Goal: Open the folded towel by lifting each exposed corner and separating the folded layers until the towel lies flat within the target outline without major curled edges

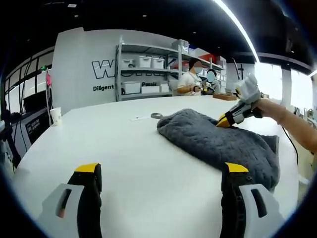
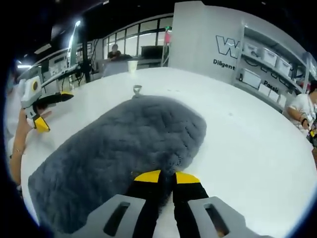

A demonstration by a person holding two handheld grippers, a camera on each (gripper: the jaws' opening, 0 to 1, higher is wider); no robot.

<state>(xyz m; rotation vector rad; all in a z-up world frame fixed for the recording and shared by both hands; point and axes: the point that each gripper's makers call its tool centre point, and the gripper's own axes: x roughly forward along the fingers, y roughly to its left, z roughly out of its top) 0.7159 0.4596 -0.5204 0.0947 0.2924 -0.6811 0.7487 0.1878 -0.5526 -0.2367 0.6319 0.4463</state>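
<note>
A thick grey towel (image 1: 223,144) lies folded in a long mound on the white table (image 1: 124,144), with a small hanging loop (image 1: 156,115) at its far end. In the right gripper view the towel (image 2: 124,144) stretches away from my right gripper (image 2: 167,177), whose yellow-tipped jaws are pressed together on the towel's near edge. In the left gripper view that right gripper (image 1: 225,120) comes in from the right in a person's hand, its tips on the towel's edge. My left gripper (image 1: 162,171) is open above bare table, short of the towel. It also appears at the left (image 2: 52,110), jaws apart.
A paper cup (image 1: 56,115) stands near the table's far edge, also seen as cup (image 2: 132,65). Beyond the table stand metal shelves (image 1: 148,69) with white bins, and a seated person (image 1: 190,82). The table's (image 2: 257,134) rim curves close at the right.
</note>
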